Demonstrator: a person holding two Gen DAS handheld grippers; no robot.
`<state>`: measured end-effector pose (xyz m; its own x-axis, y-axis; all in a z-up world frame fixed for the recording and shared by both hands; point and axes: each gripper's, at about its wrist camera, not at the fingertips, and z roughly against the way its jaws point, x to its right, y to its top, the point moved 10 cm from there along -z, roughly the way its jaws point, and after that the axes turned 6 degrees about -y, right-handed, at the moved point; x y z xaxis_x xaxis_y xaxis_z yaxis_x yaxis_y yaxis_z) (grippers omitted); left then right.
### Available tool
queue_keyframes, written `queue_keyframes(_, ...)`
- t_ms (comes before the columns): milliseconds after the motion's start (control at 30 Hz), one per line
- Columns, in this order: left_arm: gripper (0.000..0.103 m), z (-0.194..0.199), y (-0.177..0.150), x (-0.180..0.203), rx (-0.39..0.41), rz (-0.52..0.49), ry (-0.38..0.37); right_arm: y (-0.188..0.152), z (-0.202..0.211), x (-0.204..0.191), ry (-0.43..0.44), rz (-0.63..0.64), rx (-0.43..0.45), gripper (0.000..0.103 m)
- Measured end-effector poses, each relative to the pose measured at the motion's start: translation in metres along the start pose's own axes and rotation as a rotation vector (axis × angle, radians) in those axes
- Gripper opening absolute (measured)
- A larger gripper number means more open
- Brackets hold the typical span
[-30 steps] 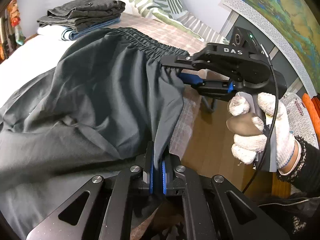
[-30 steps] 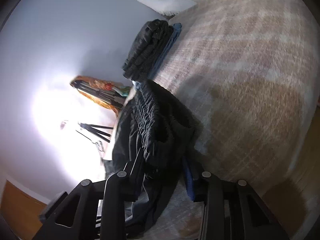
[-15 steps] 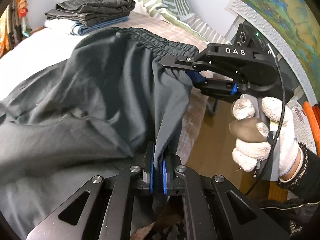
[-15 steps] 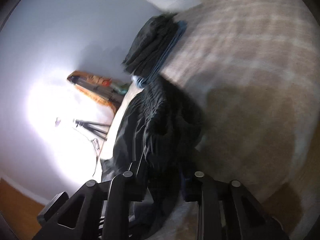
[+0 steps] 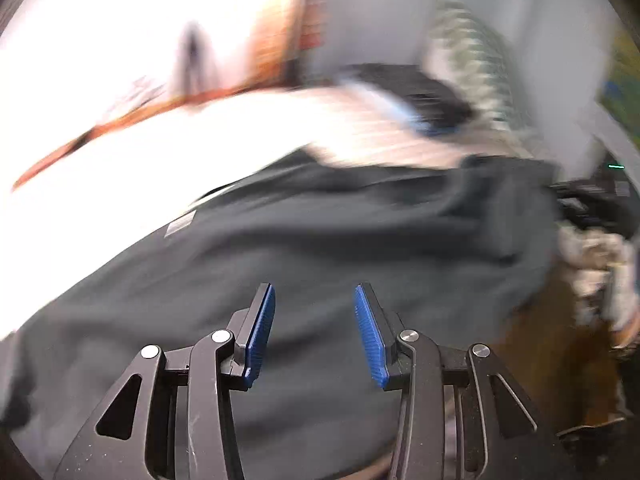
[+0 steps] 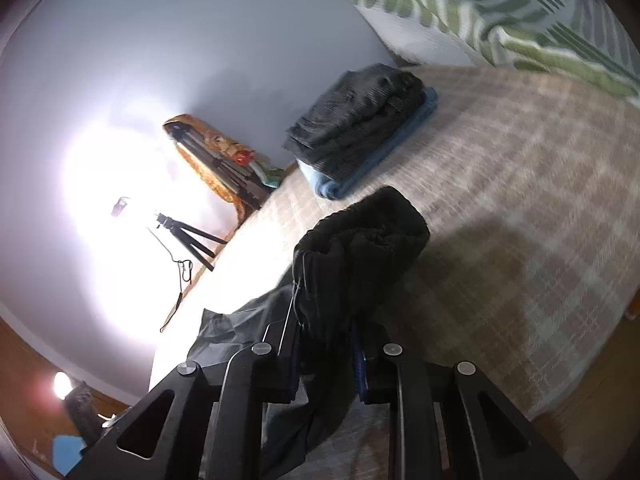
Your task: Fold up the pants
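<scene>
Left wrist view: pretty smeared, so only the big shapes read.
Left gripper point(image 5: 315, 330): fingers spread wide apart, blue pads point(image 5: 259, 334) facing each other with nothing between them, just hanging over the cloth.
Pants point(image 5: 320, 248): dark grey fabric spread in a loose heap across the bed point(image 5: 360, 136), filling the middle and lower part of the view under the fingers.
Right gripper point(image 5: 592, 200): a dark blur at the far right edge, up against the pants' end, with a white-gloved hand point(image 5: 596, 260) below it; couldn't tell its grip from here.
Background: folded clothes point(image 5: 412, 84) stacked at the far end of the bed, a green-striped pillow point(image 5: 472, 60) just beside them.

Right wrist view: much sharper.
Right gripper point(image 6: 326, 354): fingers clenched on a bunched-up piece of the pants point(image 6: 360, 248), which stuck up in a dark lump above the tips and trailed down between them.
Bed point(image 6: 520, 200): plaid beige cover under and beyond the bundle.
Folded clothes point(image 6: 360, 116): dark pile on a blue one, well apart from the pants, near the wall.
Pillow point(image 6: 480, 4): green stripes, top right.
Tripod point(image 6: 188, 236): standing off the bed's left side in a bright glare.
</scene>
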<state>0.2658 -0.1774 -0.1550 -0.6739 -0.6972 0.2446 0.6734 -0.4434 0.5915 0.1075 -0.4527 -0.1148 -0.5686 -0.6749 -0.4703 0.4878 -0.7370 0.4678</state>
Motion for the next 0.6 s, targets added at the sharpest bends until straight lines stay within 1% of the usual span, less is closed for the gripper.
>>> queue_keyframes(33, 0.040, 0.002, -0.011, -0.020, -0.010, 0.032, 0.027, 0.006, 0.013, -0.005, 0.012, 0.023, 0.043, 0.018)
queue_keyframes(100, 0.040, 0.009, -0.036, -0.053, -0.024, 0.095, 0.064, 0.009, 0.032, 0.002, 0.007, 0.027, 0.110, 0.018)
queue_keyframes(133, 0.040, 0.011, -0.047, -0.065, -0.026, 0.116, 0.076, 0.007, 0.037, 0.018, -0.031, 0.013, 0.130, 0.017)
queue_keyframes(167, 0.040, 0.014, -0.061, -0.078, -0.028, 0.140, 0.093, 0.004, 0.036, 0.030, -0.057, -0.004, 0.129, 0.017)
queue_keyframes(233, 0.039, 0.020, -0.082, -0.096, -0.029, 0.179, 0.113, -0.007, 0.025, 0.056, -0.087, -0.046, 0.084, 0.017)
queue_keyframes(300, 0.039, 0.035, -0.093, -0.103, 0.036, 0.186, 0.103, -0.019, 0.012, 0.075, -0.109, -0.080, 0.034, 0.017)
queue_keyframes(333, 0.039, 0.040, -0.099, -0.109, 0.039, 0.197, 0.124, -0.024, 0.009, 0.080, -0.126, -0.079, 0.026, 0.017)
queue_keyframes(400, 0.039, 0.049, -0.107, -0.118, 0.068, 0.221, 0.126, -0.028, 0.005, 0.083, -0.158, -0.052, 0.023, 0.018)
queue_keyframes(433, 0.039, 0.053, -0.110, -0.122, 0.079, 0.233, 0.129, -0.030, 0.003, 0.083, -0.171, -0.037, 0.016, 0.020)
queue_keyframes(467, 0.039, 0.058, -0.115, -0.128, 0.085, 0.242, 0.141, -0.032, 0.002, 0.084, -0.181, -0.027, -0.005, 0.028)
queue_keyframes(533, 0.039, 0.069, -0.121, -0.134, 0.106, 0.262, 0.158, -0.035, 0.002, 0.085, -0.196, -0.015, -0.051, 0.034)
queue_keyframes(600, 0.039, 0.079, -0.123, -0.146, 0.134, 0.307, 0.180, -0.036, 0.011, 0.085, -0.225, 0.017, -0.043, 0.035)
